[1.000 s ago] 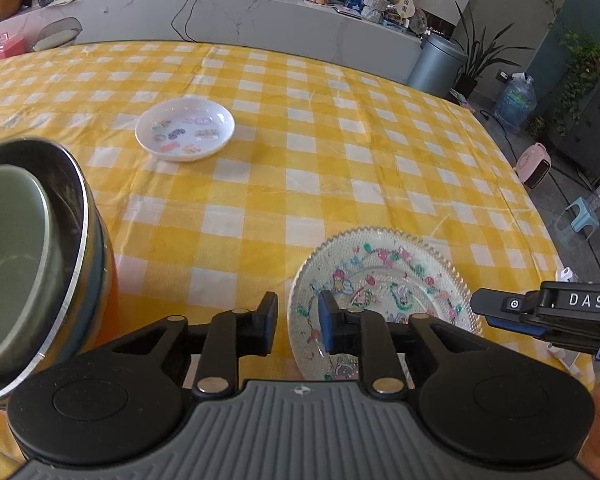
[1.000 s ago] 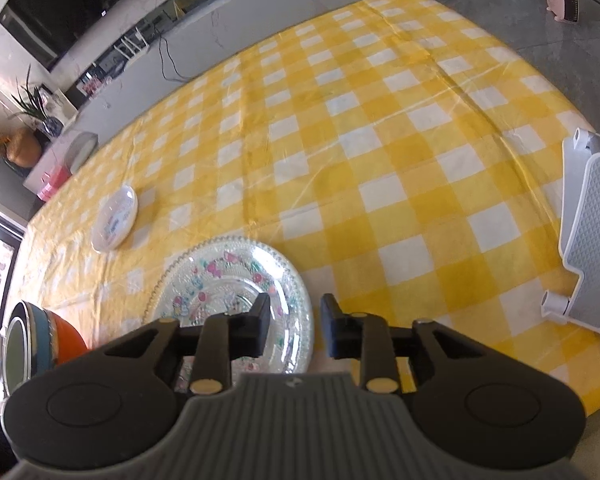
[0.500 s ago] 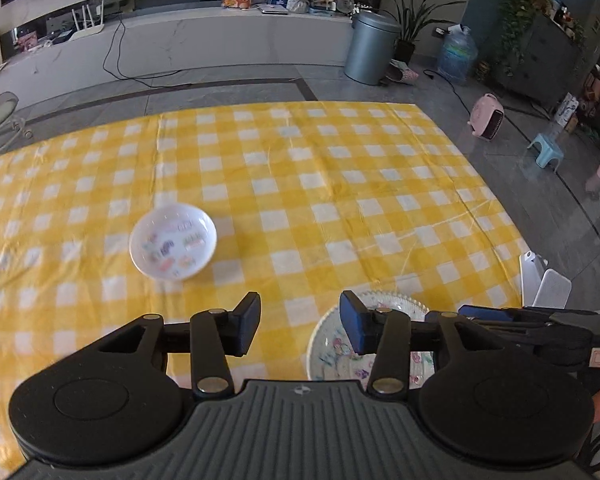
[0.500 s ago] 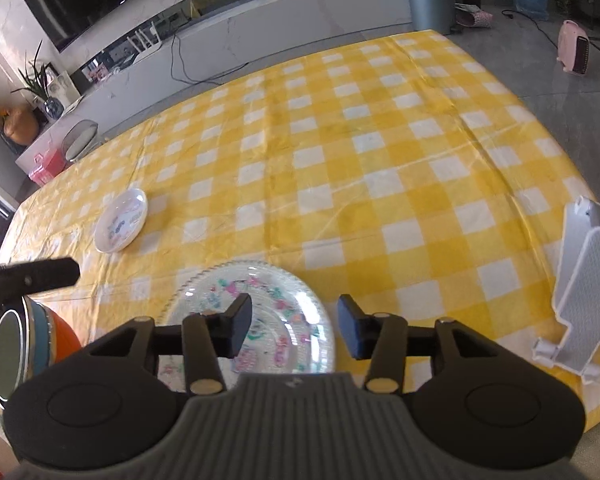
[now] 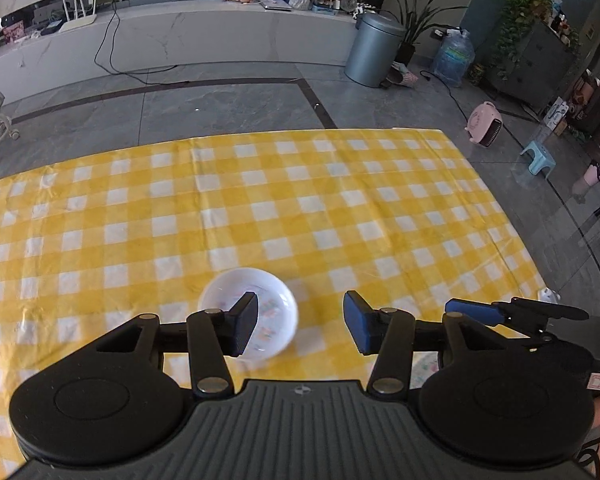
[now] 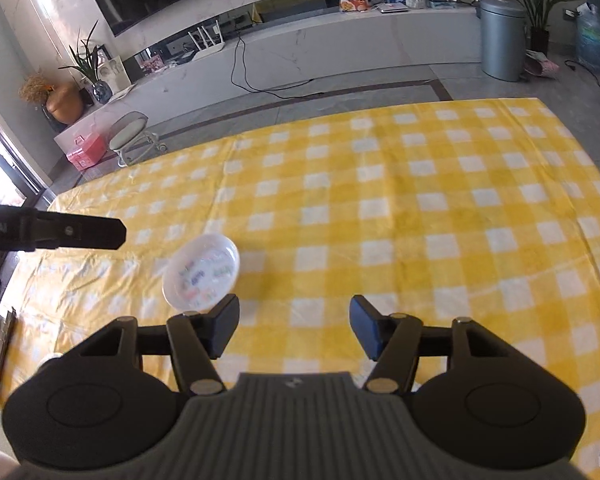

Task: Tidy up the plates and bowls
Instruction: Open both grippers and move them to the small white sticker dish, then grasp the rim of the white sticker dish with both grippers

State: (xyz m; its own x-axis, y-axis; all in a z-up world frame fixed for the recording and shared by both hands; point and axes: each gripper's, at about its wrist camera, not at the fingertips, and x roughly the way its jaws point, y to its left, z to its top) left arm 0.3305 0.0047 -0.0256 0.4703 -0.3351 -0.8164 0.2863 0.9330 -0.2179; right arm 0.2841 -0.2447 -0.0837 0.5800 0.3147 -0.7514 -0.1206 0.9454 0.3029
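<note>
A small white dish (image 5: 274, 312) with coloured prints lies on the yellow checked tablecloth (image 5: 300, 208). In the left wrist view it sits just past my left gripper (image 5: 300, 320) and is partly hidden by the left finger. The left gripper's jaws are opening, with only cloth between them. In the right wrist view the same dish (image 6: 202, 274) lies ahead and to the left of my right gripper (image 6: 294, 326), whose jaws are also opening on nothing. A sliver of the flowered glass plate (image 5: 424, 366) shows under the left gripper's body. Both grippers hang above the table.
The right gripper's fingers (image 5: 474, 312) reach in at the right of the left wrist view. The left gripper's finger (image 6: 80, 232) crosses the left of the right wrist view. The table's far edge (image 5: 300, 136) drops to grey floor. A metal bin (image 5: 374, 54) and pink heater (image 5: 484, 124) stand beyond.
Both grippers have risen and moved from the flowered plate toward the small white dish, with their jaws widening. The stacked bowls at the left have left both views.
</note>
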